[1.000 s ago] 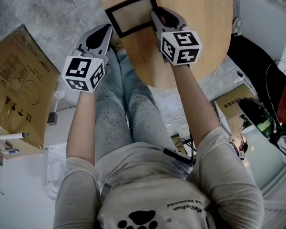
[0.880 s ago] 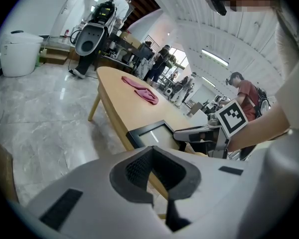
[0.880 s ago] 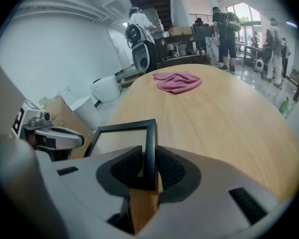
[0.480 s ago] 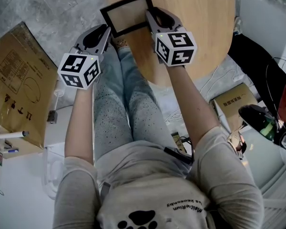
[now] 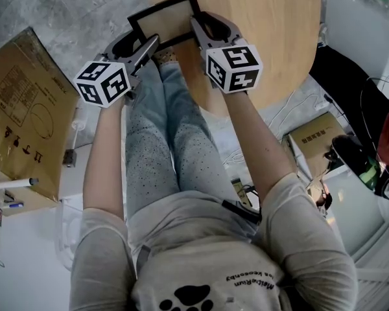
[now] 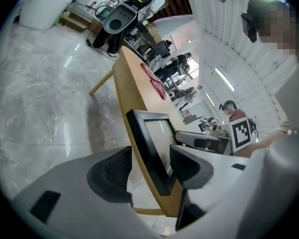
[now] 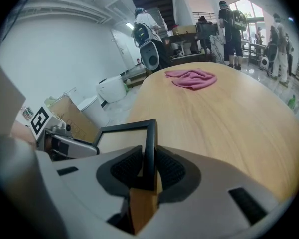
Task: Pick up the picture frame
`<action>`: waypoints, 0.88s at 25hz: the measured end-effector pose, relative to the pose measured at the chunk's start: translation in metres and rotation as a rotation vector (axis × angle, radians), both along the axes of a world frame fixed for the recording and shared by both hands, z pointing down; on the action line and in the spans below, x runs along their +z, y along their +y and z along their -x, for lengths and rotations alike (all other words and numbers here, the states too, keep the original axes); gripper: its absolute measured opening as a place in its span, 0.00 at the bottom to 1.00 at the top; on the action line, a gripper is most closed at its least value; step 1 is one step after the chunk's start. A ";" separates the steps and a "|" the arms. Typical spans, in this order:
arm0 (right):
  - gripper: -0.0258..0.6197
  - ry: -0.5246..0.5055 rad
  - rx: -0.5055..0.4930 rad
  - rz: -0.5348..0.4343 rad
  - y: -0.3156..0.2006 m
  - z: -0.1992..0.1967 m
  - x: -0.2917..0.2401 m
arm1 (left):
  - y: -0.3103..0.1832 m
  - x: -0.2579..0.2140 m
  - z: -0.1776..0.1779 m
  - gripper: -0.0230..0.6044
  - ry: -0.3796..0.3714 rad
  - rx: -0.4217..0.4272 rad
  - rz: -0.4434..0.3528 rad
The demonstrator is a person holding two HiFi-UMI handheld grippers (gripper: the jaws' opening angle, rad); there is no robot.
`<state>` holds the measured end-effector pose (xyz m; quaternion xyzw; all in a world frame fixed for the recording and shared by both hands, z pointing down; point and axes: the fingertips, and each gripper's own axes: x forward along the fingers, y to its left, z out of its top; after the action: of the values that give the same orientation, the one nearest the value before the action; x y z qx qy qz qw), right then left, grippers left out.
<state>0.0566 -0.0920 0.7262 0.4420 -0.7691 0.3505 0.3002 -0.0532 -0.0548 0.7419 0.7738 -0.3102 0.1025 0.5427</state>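
Picture frame point(image 5: 163, 18) lies flat at the near edge of the round wooden surface point(image 5: 279, 37). Right tongs point(image 5: 201, 28) are clenched on its right rail. Left tongs point(image 5: 137, 44) are opening, with the frame's left rail between them but not gripped.

The left gripper point(image 6: 149, 169) is opening its fingers point(image 6: 109, 171) astride the picture frame point(image 6: 142, 133) corner that overhangs the table point(image 6: 134, 83) edge, with open air over the floor around the outer finger. The person's knees point(image 5: 165, 86) crowd the space below that edge. Beyond the frame, the tabletop stays free up to a pink cloth point(image 7: 192, 78).
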 end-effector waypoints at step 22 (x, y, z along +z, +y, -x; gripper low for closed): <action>0.18 -0.106 -0.145 0.076 0.027 0.039 0.003 | 0.006 -0.023 -0.006 0.17 0.301 -0.039 0.052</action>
<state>0.0180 -0.0647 0.7290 0.3545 -0.8001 0.3796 0.3003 -0.0471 -0.0486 0.7192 0.7598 -0.2374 -0.0173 0.6050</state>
